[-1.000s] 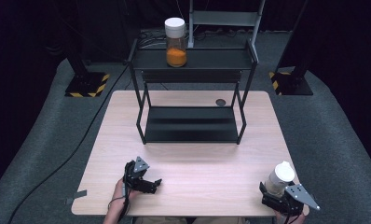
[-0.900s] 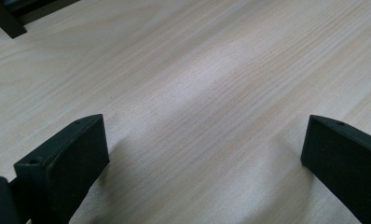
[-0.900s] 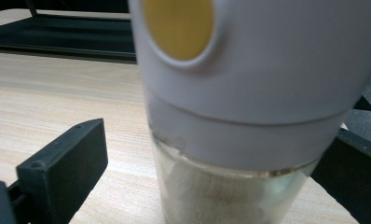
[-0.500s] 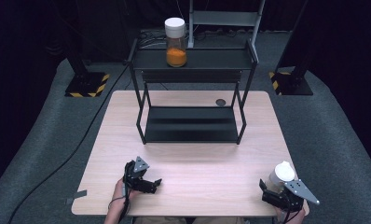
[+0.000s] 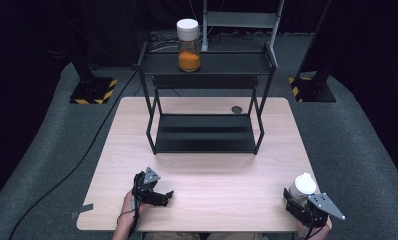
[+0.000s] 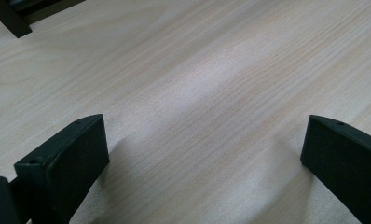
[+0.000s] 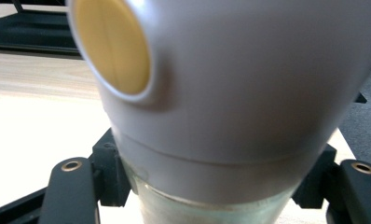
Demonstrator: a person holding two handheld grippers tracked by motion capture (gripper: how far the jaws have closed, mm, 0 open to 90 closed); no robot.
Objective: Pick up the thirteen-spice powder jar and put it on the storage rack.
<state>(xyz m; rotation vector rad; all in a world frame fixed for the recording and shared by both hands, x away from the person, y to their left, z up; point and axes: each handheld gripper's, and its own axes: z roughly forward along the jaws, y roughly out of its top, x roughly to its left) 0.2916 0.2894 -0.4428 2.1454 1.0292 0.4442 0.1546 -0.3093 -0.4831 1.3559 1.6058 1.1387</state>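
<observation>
Jaws of the right gripper [image 5: 301,201] clamped on a white-capped bottle [image 5: 304,186], just closed in from wide apart, pads pressing the clear body under the cap. Sits at the near right corner of the table [image 5: 222,195], bottle upright in the grip. From the right gripper view: white cap [image 7: 230,79] huge and close, one round yellowish disc [image 7: 111,44] set in its side, clear glass or plastic below the cap's rim, two black jaw arms flanking it left and right. Contents of this bottle not readable

Jaws of the left gripper [image 5: 163,196] spread wide, nothing between them — bare pale wood in the gap, as seen from the left gripper view [image 6: 204,154]. Rests low at the near left of the table, held by a hand [image 5: 129,207] coming in from the bottom edge, grey three-cornered plate on top

Count on the scene — two grippers, two containers, one rack. Second container: a jar [image 5: 188,46] with a white lid and orange filling in its lower part, standing on the top shelf of a black two-tier metal rack [image 5: 207,107] at the far side of the table, well apart from both grippers. Lower shelf of the rack bare. One small dark round disc [image 5: 236,109] on the tabletop just beside the rack's right rear leg
</observation>
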